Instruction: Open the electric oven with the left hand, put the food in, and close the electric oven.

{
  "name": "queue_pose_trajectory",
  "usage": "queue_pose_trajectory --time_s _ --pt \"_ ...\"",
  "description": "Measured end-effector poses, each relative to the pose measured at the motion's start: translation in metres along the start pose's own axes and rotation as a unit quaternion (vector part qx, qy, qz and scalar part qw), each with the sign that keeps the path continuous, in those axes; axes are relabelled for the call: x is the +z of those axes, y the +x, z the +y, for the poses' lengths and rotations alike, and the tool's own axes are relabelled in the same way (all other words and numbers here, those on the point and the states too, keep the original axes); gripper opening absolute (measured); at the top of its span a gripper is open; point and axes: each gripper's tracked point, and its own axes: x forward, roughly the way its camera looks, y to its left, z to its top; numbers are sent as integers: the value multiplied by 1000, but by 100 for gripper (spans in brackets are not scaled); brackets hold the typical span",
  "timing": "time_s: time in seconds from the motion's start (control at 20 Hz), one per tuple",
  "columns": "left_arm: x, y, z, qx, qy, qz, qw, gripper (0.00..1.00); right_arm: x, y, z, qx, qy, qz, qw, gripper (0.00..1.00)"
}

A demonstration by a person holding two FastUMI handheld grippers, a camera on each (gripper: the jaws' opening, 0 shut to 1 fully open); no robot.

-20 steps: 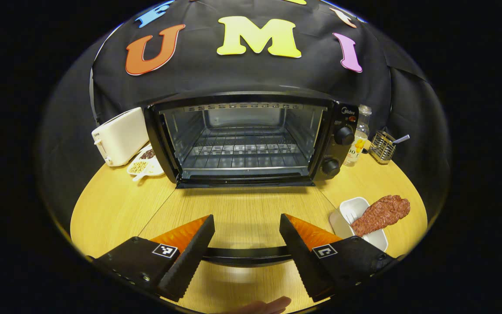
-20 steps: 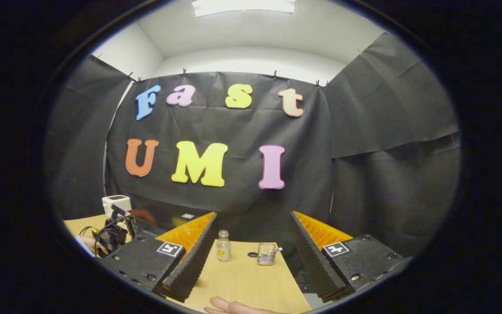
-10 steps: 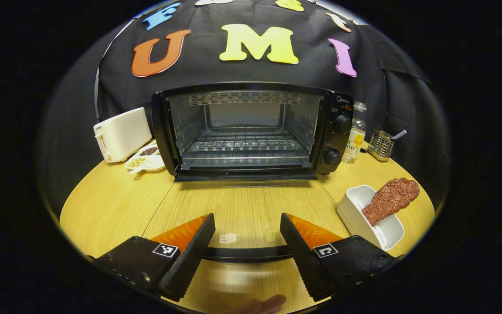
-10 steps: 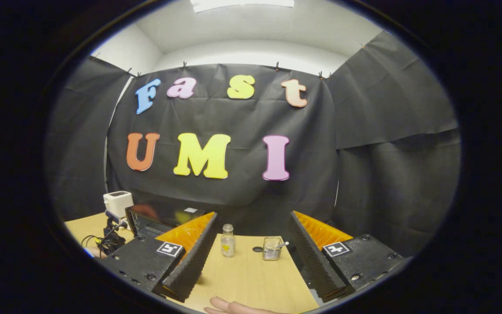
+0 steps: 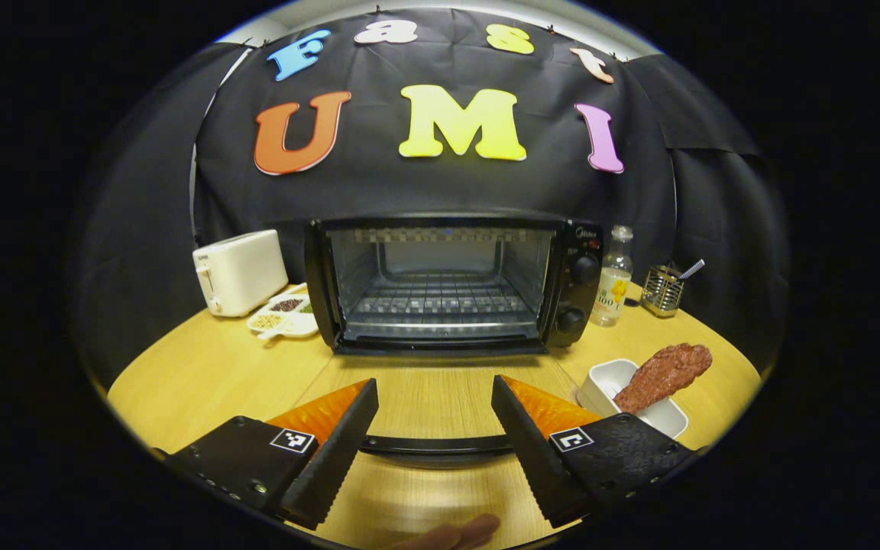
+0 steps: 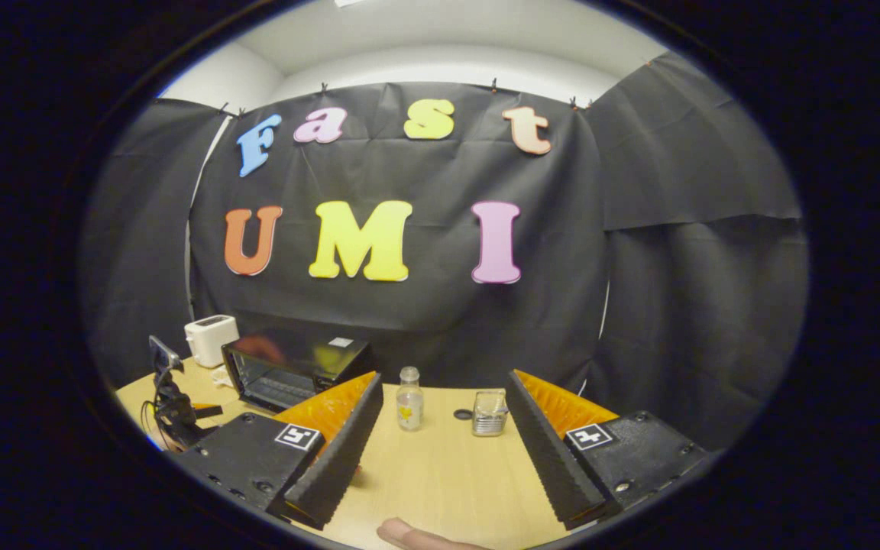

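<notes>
Both of our grippers have their jaws spread wide with nothing between them. Our left gripper (image 5: 435, 386) has black ridged fingers with orange sides. It hangs over the far edge of the oven door (image 5: 436, 445), which lies flat and open, and we see the wood through its glass. The door's black handle bar runs across between the two fingers, but we cannot tell if they touch it.

Behind the door stands the electric oven (image 5: 455, 283), a shiny black box with a wire rack inside and two round knobs on its right side. The food (image 5: 663, 376), a lumpy brown piece of meat, lies across a white dish (image 5: 606, 380) on the table, to the right of the oven and well apart from our left gripper.

Our right gripper (image 6: 444, 386) hangs above the smooth wooden table (image 6: 440, 473). Between its fingers, farther off, stand a clear bottle (image 6: 409, 398) and a small wire holder (image 6: 490, 402). A white boxy toaster (image 5: 239, 271) sits left of the oven, with a white plate of beans (image 5: 283, 317) just beside it. A fingertip (image 6: 402, 532) peeks in at the bottom of the right gripper view.
</notes>
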Motion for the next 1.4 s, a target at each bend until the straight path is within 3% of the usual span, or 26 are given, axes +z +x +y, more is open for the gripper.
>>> queue_pose_trajectory --time_s 0.2,0.35,0.45,0.6,0.85,0.95,1.0,1.25,1.3,1.35,1.4 --pt "64 -53 9 16 15 -53 998 95 -46 35 25 53 29 85 995 100" --pt "102 -91 11 19 20 -83 996 95 -85 62 53 106 60 164 979 100" --pt "119 -114 12 18 18 -92 995 95 -111 75 81 163 89 213 959 100" --pt "141 -148 18 23 8 -99 995 95 -149 89 105 210 122 284 928 99" --pt "162 -185 31 45 8 -124 991 95 -201 124 124 233 170 365 885 96" --pt "161 -194 33 50 7 -122 991 95 -215 134 127 239 201 385 869 90" --pt "159 -197 33 50 9 -118 992 95 -224 134 127 240 212 395 861 82" --pt "150 -201 38 54 9 -102 993 95 -246 137 146 273 265 421 824 66" --pt "150 -203 39 56 7 -101 993 95 -248 133 148 274 275 425 818 47" --pt "148 -206 40 58 5 -100 993 95 -249 133 147 264 281 425 819 40" --pt "149 -210 41 59 5 -101 993 95 -249 132 146 257 287 422 821 23"
